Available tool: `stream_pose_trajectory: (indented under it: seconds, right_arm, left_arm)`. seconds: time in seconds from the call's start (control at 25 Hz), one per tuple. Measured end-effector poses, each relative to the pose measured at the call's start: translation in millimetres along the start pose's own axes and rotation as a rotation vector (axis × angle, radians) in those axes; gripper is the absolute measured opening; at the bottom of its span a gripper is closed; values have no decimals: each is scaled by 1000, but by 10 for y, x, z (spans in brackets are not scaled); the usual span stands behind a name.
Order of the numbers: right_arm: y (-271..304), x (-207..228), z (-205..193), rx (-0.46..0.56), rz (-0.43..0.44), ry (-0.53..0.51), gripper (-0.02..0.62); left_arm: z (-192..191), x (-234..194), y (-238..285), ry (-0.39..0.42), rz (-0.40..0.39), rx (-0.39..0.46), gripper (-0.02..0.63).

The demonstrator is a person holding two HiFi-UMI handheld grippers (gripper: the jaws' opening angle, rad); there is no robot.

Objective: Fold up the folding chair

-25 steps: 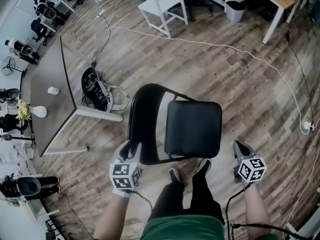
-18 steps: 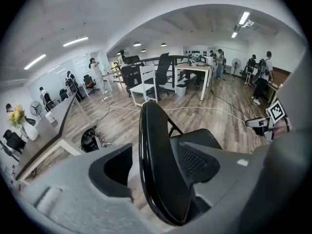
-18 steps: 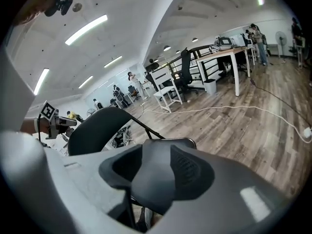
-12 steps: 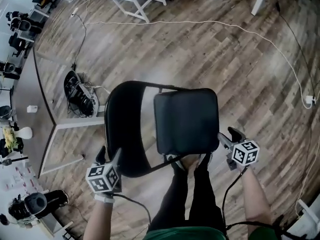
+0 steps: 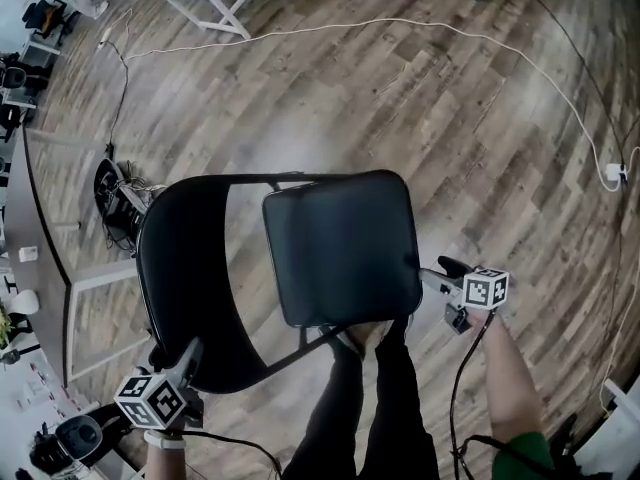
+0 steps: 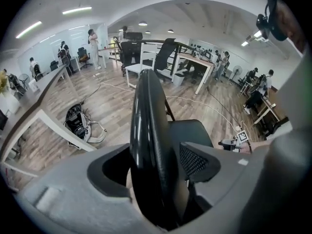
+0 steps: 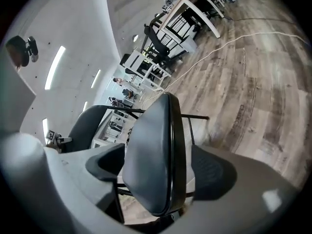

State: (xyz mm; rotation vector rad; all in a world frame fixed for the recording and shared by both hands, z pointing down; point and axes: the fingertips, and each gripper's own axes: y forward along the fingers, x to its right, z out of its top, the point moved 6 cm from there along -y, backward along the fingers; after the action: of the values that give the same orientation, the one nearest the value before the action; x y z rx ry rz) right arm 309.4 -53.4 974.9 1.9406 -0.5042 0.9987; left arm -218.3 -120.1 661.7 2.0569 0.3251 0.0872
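Currently, the folding chair is seen unfolded on the wood floor, with a white cable and a tabletop well apart. Its backrest is straddled by the left gripper, jaws wide. The seat edge, unreached a second ago, is straddled by the right gripper. Both jaws have just been opening; nothing is clamped.

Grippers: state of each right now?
Left gripper: open, just been opening, backrest between the jaws.
Right gripper: open, just been opening, seat between the jaws.
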Motion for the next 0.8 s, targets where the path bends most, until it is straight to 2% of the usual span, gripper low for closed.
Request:
stream_pose_trajectory:
  seconds: [0.08,0.16,0.32,0.56,0.8]
  right_arm:
    - [168,166,-80,-44,42,19,431]
    - [341,314,-168,-100,90,52,445]
    - [656,463,-169,-141,157,67,446]
    - [927,428,-180,-172,252,103,446]
    - [1038,427,-221,-162,293,144,442]
  left_arm:
    - [-55,-13,63,7,-16,-26,319]
    - [-93,-23,95,-20,-30,-25,301]
    - [-54,73,149,-41,-37,-4,199]
    - [-66,69,141,-42,-22,4,195]
    - [-88,87,185,-50,-28,13,195]
